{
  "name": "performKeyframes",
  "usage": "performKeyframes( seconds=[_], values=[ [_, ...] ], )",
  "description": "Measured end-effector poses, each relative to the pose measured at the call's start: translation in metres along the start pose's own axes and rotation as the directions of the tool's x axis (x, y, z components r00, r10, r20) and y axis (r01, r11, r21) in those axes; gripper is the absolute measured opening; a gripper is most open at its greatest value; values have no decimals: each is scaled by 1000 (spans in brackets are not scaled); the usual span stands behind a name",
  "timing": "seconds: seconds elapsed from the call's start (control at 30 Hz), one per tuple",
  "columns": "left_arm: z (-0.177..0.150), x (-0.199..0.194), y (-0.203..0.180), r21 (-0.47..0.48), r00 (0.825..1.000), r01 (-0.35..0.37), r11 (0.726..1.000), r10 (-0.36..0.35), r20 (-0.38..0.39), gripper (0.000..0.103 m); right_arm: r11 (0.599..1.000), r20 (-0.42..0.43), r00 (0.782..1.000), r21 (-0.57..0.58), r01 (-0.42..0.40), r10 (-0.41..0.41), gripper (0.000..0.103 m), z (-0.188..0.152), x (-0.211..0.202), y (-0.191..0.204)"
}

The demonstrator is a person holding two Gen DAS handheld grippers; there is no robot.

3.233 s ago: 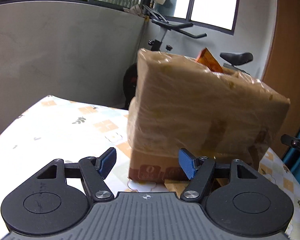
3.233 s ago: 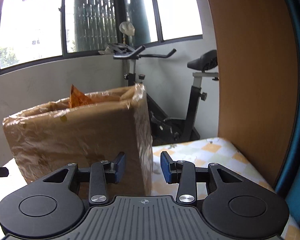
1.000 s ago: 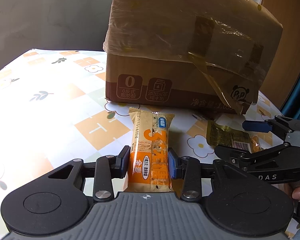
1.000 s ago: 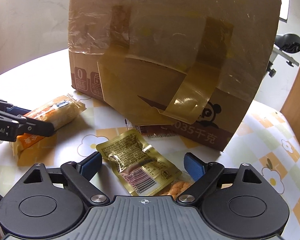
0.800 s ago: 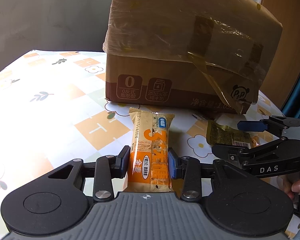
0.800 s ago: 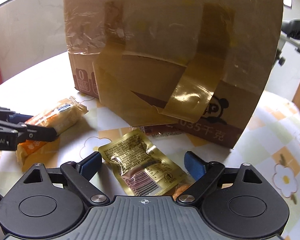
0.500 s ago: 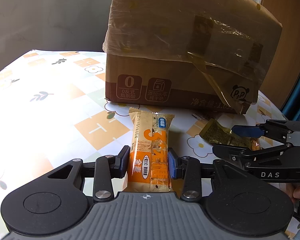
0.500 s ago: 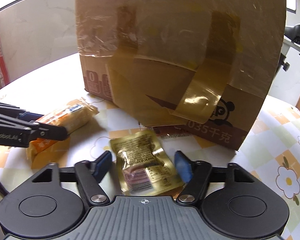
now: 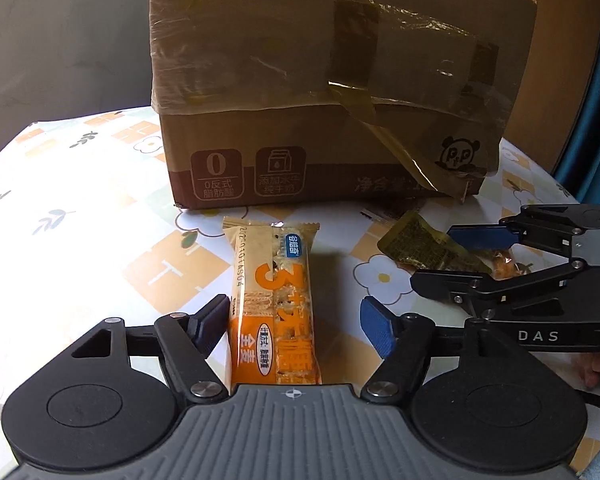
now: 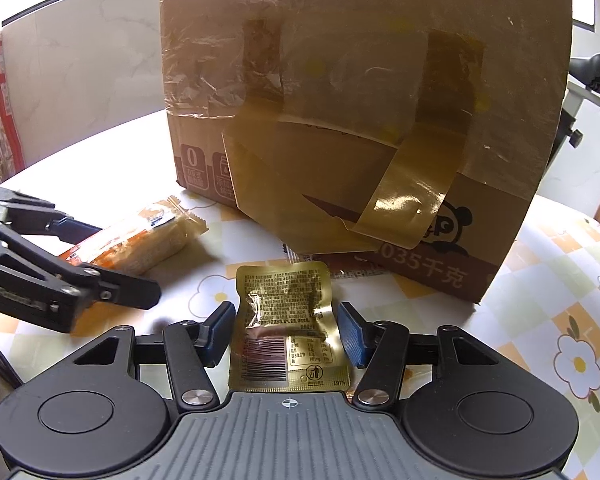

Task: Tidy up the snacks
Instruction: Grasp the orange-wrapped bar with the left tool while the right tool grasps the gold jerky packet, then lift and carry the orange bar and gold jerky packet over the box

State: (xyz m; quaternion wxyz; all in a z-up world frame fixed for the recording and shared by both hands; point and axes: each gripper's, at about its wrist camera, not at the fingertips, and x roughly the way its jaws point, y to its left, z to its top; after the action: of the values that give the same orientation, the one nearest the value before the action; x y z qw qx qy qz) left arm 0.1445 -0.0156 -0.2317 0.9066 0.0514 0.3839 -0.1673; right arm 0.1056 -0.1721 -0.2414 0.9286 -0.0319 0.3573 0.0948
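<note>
An orange and cream snack bar [image 9: 274, 304] lies on the flowered tablecloth between the jaws of my left gripper [image 9: 294, 330]. Those jaws are opening: the right pad stands clear of the wrapper and the left pad sits just beside it. A gold foil snack pouch [image 10: 288, 320] lies straight between the jaws of my right gripper [image 10: 285, 334]. They are closing, with both pads against the pouch's edges and the foil crumpled. The left wrist view shows the right gripper [image 9: 436, 258] around the pouch [image 9: 420, 246]. The right wrist view shows the left gripper [image 10: 120, 264] by the bar [image 10: 156, 240].
A tall taped cardboard box [image 9: 340, 80] [image 10: 360, 80] stands close behind both snacks. The table [image 9: 80, 240] carries a checked flower cloth. Something small and orange [image 9: 508, 266] lies by the right gripper's fingers. An exercise bike [image 10: 592, 72] stands behind the table on the right, and a hand [image 9: 596, 364] holds the right gripper.
The left jaws, shut on the bar before, have spread apart and let it go. The right jaws have narrowed onto the gold pouch, which turned from slanted to straight between them.
</note>
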Motion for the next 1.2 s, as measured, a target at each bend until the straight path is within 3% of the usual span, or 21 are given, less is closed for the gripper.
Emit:
performKeyframes(
  seconds=[0.13, 0.5, 0.57, 0.83, 0.97, 1.2],
  values=[
    [5, 6, 5, -31, 1000, -13, 999, 13, 7, 70, 1000, 0, 1000, 1, -2, 2, 52, 0, 0, 0],
    [6, 8, 10, -21, 998, -59, 998, 59, 30, 49, 1000, 1, 1000, 1, -4, 4, 52, 0, 2, -2],
    [6, 7, 14, -37, 997, -63, 997, 64, 31, 41, 1000, 1, 1000, 1, -4, 4, 52, 0, 1, -2],
    [3, -7, 36, -144, 999, -19, 989, 23, 25, 39, 999, 17, 999, 28, 28, -29, 50, 2, -8, -7],
    [7, -14, 40, -162, 999, -7, 987, 15, 50, 39, 999, -7, 1000, -32, 30, -31, 50, 3, -12, -2],
    [11, -22, 31, -154, 998, 5, 988, 5, 60, 39, 999, 8, 999, 10, 35, -35, 50, 7, -23, -6]
  ],
)
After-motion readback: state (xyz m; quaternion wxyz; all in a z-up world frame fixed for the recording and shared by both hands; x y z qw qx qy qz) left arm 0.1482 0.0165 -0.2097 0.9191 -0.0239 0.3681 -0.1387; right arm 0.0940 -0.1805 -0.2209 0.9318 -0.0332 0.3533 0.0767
